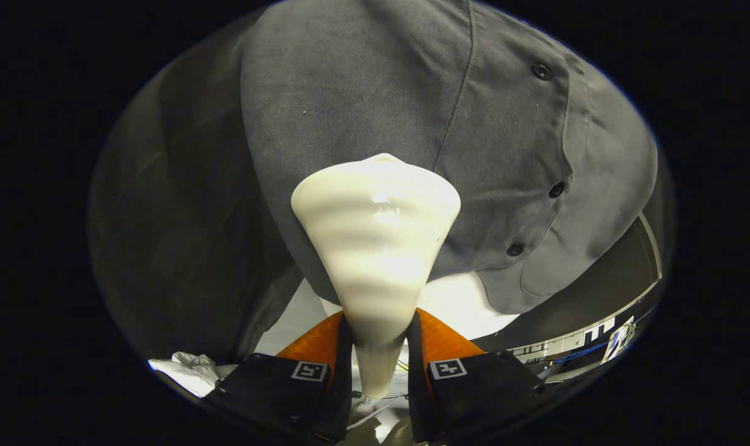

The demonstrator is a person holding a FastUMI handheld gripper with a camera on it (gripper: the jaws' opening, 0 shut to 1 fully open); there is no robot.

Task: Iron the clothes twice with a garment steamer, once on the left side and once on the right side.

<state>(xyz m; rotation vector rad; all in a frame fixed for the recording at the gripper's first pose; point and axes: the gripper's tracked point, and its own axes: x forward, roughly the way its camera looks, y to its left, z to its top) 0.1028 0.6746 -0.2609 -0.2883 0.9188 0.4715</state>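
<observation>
Pressing grey shirt point(362, 87); steamer point(376, 235) clamped in hand-held gripper point(379, 347).

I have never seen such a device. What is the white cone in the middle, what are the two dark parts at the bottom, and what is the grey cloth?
The picture comes from a camera that rides on a hand-held gripper and looks forward along its two fingers; those are the dark parts at the bottom. A person carries this tool; there is no robot arm. The fingers are closed on the narrow handle of a white garment steamer, whose wide head points away from the camera toward a grey shirt. The shirt hangs just beyond the head; its front edge carries a row of dark buttons. Whether the head touches the cloth I cannot tell.
</observation>
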